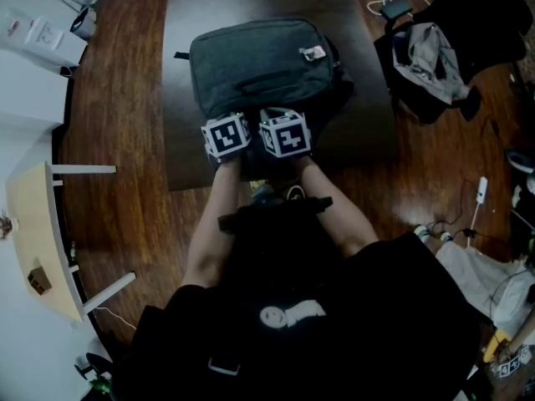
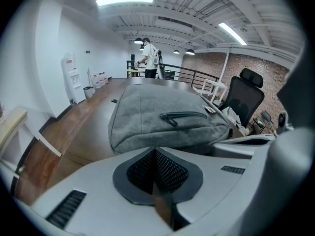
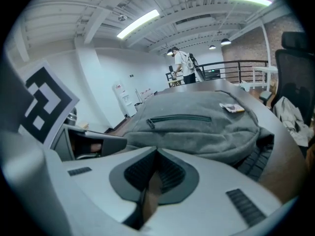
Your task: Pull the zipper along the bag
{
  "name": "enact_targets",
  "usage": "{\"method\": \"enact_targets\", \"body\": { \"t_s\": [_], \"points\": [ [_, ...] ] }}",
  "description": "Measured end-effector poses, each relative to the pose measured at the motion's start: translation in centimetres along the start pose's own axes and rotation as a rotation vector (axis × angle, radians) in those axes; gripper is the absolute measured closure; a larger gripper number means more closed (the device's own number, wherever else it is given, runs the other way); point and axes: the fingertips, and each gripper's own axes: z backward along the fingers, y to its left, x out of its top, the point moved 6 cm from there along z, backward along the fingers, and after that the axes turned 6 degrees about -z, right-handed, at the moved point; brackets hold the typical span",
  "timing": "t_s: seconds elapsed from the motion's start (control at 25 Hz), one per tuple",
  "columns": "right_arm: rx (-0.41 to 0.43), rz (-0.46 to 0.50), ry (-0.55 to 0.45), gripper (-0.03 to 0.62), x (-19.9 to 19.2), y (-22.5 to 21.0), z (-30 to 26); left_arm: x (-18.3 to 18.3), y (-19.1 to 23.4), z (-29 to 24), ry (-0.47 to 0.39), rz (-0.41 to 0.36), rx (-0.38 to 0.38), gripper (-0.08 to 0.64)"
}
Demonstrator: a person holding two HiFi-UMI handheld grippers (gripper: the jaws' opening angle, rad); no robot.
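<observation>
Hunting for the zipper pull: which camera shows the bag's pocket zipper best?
Left gripper view: the zipper and pull tab are crisp and unobstructed. The right gripper view shows them softer; the head view, only a faint dark line.

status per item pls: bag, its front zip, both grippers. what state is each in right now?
bag: lying flat on the dark mat, front pocket up, neither gripper on it.
front pocket zipper: looks closed, pull at its left end as the left gripper view shows it.
left gripper: jaws together, nothing between them, short of the bag.
right gripper: jaws together, nothing between them, short of the bag.
</observation>
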Motion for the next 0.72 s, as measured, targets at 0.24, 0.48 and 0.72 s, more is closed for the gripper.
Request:
{"method": "enact_targets", "body": {
  "t_s": [0.24,0.48,0.72],
  "points": [
    [0.010,0.138,-0.042,0.482,4.2,2.3,-3.1,4.5,3.1,-2.0,-0.037,0.006,-0.007,0.569],
    [-0.097,0.403,0.054,0.445,4.8,4.3,-7.2,6.7,5.9,-4.5,-0.005,0.001,-0.027,0.569],
    [-0.163,0.534,0.119,0.440,4.0,4.2,-9.0,6.1,6.3,-6.9,0.063,0.002,-0.076,0.568]
  ]
}}
